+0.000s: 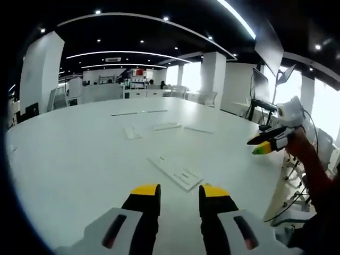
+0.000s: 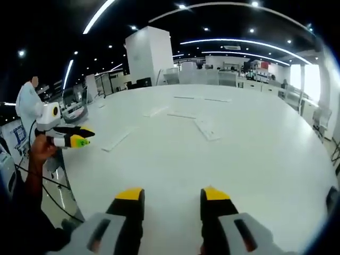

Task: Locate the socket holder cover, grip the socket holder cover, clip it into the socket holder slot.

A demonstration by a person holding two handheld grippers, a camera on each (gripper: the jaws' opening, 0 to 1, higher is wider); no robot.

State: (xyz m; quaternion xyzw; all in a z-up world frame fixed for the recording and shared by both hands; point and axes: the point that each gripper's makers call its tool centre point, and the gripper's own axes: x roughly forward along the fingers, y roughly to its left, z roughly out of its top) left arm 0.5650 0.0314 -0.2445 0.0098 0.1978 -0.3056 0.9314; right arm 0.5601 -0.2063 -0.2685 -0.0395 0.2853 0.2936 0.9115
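Ahead of my empty, parted left claw, the flat white slotted socket holder lies slantwise mid-surface; my right claw is parted, farther off.

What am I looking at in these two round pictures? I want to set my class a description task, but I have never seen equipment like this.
A person holds a hand tool with two jaws in each hand, and a small camera rides on each tool. The left gripper view looks along the left gripper; its two yellow-tipped jaws stand apart, holding nothing. At the right edge of that view the person's hand holds the other tool. The right gripper view looks along the right gripper, also open and empty, with the left tool at its left edge. Both face a large white table in an open office. On it lie several flat white strips, hard to tell apart against the white top. The nearest strip, a longer one with slots, lies just ahead of the left gripper. Nothing has been picked up yet.
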